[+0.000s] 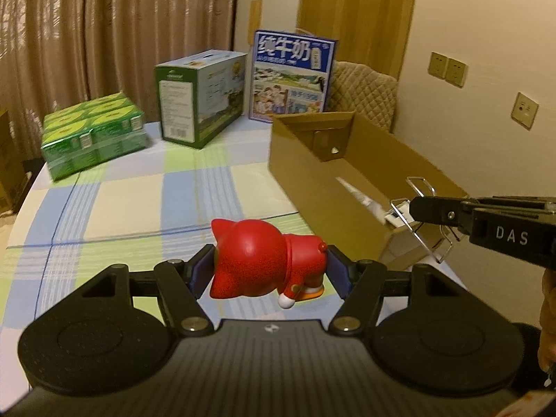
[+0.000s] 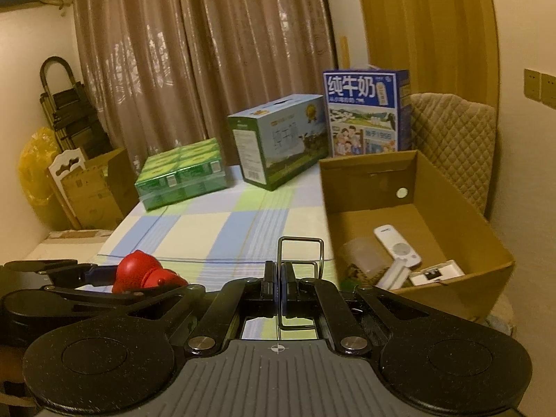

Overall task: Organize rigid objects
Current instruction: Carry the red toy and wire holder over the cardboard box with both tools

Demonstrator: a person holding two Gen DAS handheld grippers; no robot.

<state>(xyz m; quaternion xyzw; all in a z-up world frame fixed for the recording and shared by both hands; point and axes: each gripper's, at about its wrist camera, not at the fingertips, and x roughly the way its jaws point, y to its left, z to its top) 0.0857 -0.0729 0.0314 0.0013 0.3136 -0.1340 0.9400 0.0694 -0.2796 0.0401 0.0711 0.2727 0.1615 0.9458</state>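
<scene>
Both gripping: L claw [image 1: 269,267] red toy [image 1: 267,260], R claw [image 2: 279,286] wire rack [image 2: 301,253].

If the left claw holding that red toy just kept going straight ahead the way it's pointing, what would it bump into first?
Probably the checked tablecloth: the left claw, clamped on the red toy, points slightly downward at open cloth. Beyond stands the green-and-white carton, though depth is uncertain.

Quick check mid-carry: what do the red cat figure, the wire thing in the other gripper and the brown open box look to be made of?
Red cat figure: likely hard plastic or vinyl, glossy, with a highlight on its rounded back. Wire frame: thin bent metal, shiny silver; what it belongs to is unclear. Open box: plain brown corrugated cardboard, matte, with folded flaps and a finger hole.
</scene>
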